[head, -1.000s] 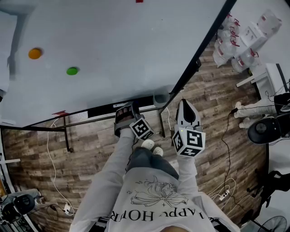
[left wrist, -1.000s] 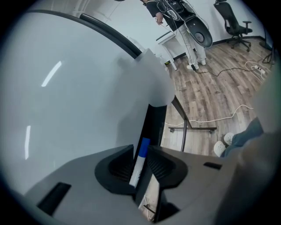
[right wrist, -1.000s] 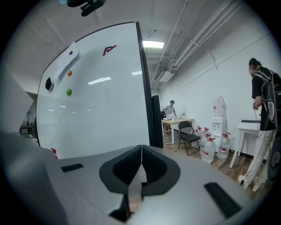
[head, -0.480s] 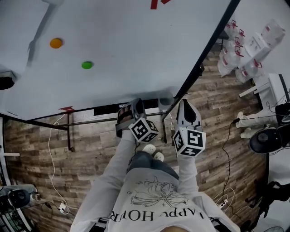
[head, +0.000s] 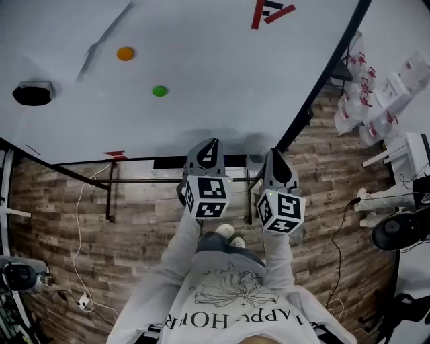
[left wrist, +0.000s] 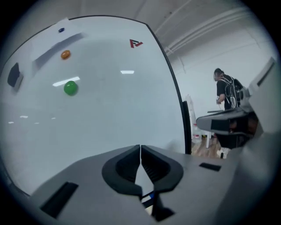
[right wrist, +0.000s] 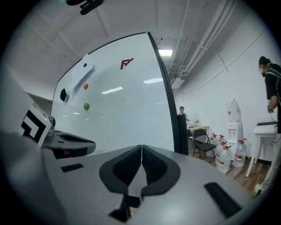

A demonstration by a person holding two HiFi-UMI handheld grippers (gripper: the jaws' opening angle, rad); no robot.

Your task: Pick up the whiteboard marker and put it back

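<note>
**Both tongs shut before the whiteboard; marker not to be seen**

The left tongs (head: pixel 212 142) were raised level in front of the whiteboard (head: pixel 201 67). Their jaws had just been closing and now met tip to tip, with nothing between the pads. Low in the gap behind the pads a small blue-and-white patch showed in the left gripper view, too small to tell what it was. The right tongs (head: pixel 275 154) were just beside the left ones, also closed and empty.

The whiteboard marker could not be made out in any view. The dark tray (head: pixel 168 162) along the board's lower edge lay just below the tongs, and its contents were too small to tell.

The only writing on the board was a red logo (head: pixel 272 12) of angular strokes near the top, something like an "F" with a slanted mark beside it. A small red label (head: pixel 115 155) at the lower edge was too small to read. An orange magnet (head: pixel 125 54), a green magnet (head: pixel 159 91) and a black eraser (head: pixel 31 94) were stuck to the board.

The person's shirt (head: pixel 232 302) bore a line of capitals, seen upside down, of which "HAPP" could be read. Water jugs (head: pixel 376 101) with red tags stood on the wooden floor (head: pixel 134 222) at the right, their labels illegible.
</note>
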